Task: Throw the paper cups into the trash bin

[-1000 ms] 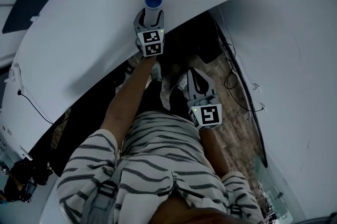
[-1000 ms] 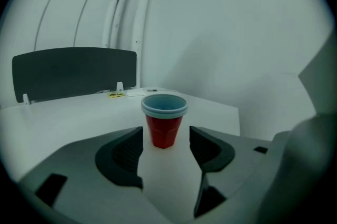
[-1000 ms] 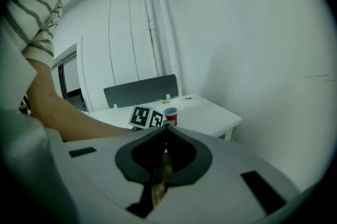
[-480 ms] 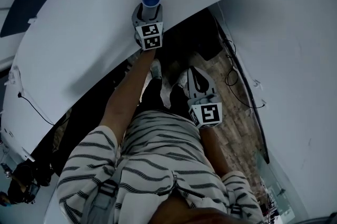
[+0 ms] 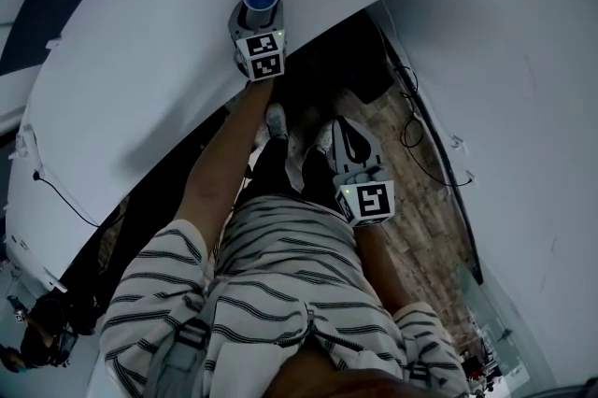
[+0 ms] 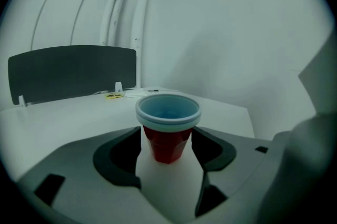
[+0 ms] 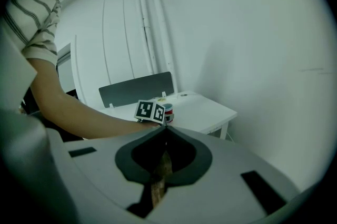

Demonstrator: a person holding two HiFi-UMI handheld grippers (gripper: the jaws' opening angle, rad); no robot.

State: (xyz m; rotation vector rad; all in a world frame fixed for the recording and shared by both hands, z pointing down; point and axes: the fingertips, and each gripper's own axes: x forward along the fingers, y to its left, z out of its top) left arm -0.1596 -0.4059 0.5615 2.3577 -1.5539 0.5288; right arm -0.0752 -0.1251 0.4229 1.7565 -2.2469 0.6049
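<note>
Between the jaws of the left hand-held gripper (image 5: 259, 14), just opened wide, stands the paper cup (image 6: 168, 129).

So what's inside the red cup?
The red cup is blue inside, and nothing sticks out. In the left gripper view its near rim covers the bottom. In the head view it looks empty, though it is small there.

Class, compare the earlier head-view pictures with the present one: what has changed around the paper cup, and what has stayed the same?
The left hand-held gripper has edged forward over the table, further around the paper cup. Its jaws have just been opening, and the cup stands between them ungripped. The cup is upright in the same place, and the right hand-held gripper is shut and low as before.
</note>
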